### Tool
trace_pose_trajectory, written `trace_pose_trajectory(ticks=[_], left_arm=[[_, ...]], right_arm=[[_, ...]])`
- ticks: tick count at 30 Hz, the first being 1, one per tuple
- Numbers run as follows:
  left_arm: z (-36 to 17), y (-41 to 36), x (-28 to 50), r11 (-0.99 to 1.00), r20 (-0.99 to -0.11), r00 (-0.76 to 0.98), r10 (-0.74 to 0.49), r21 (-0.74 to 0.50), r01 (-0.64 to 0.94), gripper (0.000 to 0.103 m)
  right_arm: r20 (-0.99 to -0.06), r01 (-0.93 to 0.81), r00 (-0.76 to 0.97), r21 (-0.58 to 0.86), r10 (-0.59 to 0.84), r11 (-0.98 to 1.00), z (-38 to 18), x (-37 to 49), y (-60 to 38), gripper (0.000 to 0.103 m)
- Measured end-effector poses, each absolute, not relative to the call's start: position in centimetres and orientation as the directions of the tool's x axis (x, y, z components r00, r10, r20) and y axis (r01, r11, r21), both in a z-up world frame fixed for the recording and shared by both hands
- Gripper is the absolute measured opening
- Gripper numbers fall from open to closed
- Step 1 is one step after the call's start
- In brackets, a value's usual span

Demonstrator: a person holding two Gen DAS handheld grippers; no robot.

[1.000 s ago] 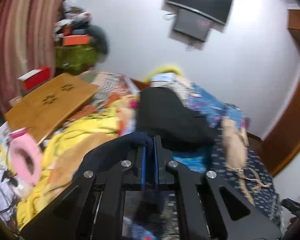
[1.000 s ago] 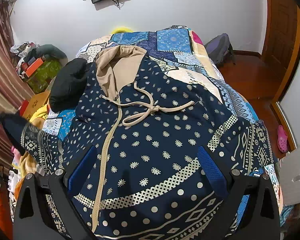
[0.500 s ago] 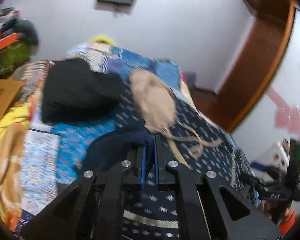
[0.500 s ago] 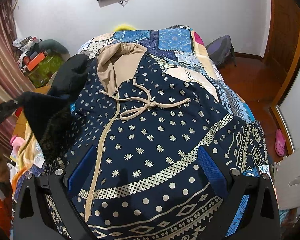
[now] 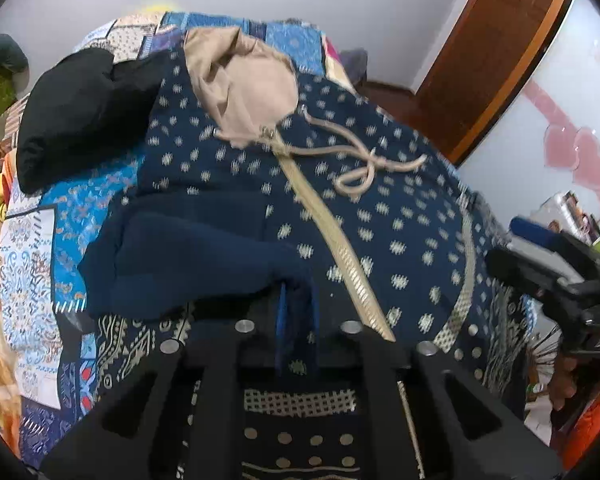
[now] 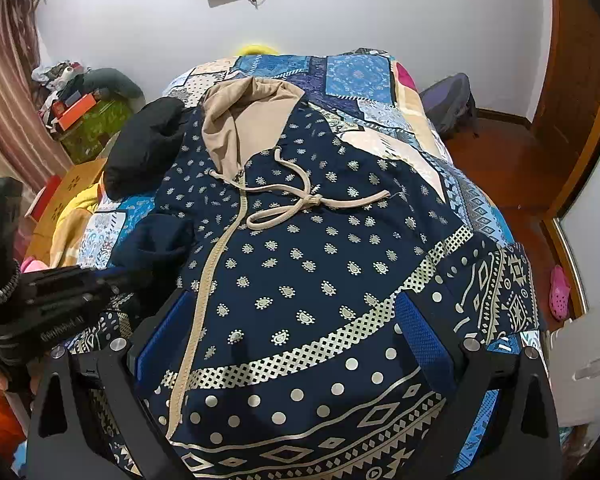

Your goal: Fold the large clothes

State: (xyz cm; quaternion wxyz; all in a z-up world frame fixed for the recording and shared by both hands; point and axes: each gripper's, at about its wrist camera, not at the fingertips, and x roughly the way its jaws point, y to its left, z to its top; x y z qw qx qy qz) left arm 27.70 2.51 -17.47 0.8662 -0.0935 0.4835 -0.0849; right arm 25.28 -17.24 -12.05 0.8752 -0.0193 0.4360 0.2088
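While the left gripper [image 5: 296, 300] is clamping the plain navy sleeve [image 5: 188, 256] of the navy, cream-dotted zip hoodie [image 6: 300, 264] lying flat on the patchwork bedspread [image 6: 356, 76], the right gripper [image 6: 296, 344] is hovering wide open, so the sleeve, seemingly inside out, is best laid straight across the chest.

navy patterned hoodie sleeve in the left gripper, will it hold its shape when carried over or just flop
Likely floppy: the navy sleeve sags in soft folds from the left gripper. Probably light, since one pinch holds it up. It may slip, as only a thin edge sits between the fingers.
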Motion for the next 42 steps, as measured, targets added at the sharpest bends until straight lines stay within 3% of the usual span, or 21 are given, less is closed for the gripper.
trace_pose_trajectory(ticks=[2,5,9,16,21,33,36,42], left_arm=[[-17.4,2.2,27.5,0.973,-0.838,0.499,-0.221,-0.223,0.055,0.031],[-16.2,2.4,26.6,0.977,-0.822,0.531,-0.206,-0.200,0.070,0.045],[-13.5,3.2,25.2,0.984,-0.786,0.592,-0.178,-0.148,0.100,0.050],[-8.0,9.5,22.0,0.995,-0.669,0.739,-0.081,-0.095,0.023,0.070],[-7.1,15.2,20.5,0.994,-0.657,0.753,0.038,-0.056,-0.099,0.071],[-11.8,22.5,18.1,0.968,-0.722,0.686,0.090,-0.098,-0.231,0.071],[-13.1,23.1,17.7,0.964,-0.734,0.673,0.091,-0.106,-0.246,0.071],[-15.6,24.1,18.1,0.952,-0.770,0.634,0.078,-0.130,-0.276,0.071]], right_arm=[[-0.772,-0.388,0.533,0.141,0.347,0.911,-12.0,25.2,-17.0,0.100],[-0.772,-0.395,0.535,0.132,0.344,0.909,-11.7,25.1,-16.5,0.100],[-0.763,-0.424,0.547,0.100,0.343,0.900,-10.9,24.9,-15.2,0.099],[-0.737,-0.510,0.574,0.019,0.357,0.860,-9.3,23.9,-11.4,0.099],[-0.730,-0.594,0.565,-0.038,0.383,0.804,-9.1,23.2,-7.4,0.099],[-0.839,-0.793,0.377,-0.074,0.392,0.605,-13.7,22.7,4.1,0.099],[-0.885,-0.809,0.321,-0.071,0.337,0.583,-16.1,23.6,6.7,0.082],[-0.944,-0.825,0.229,-0.058,0.238,0.562,-21.2,24.8,10.1,0.078]])
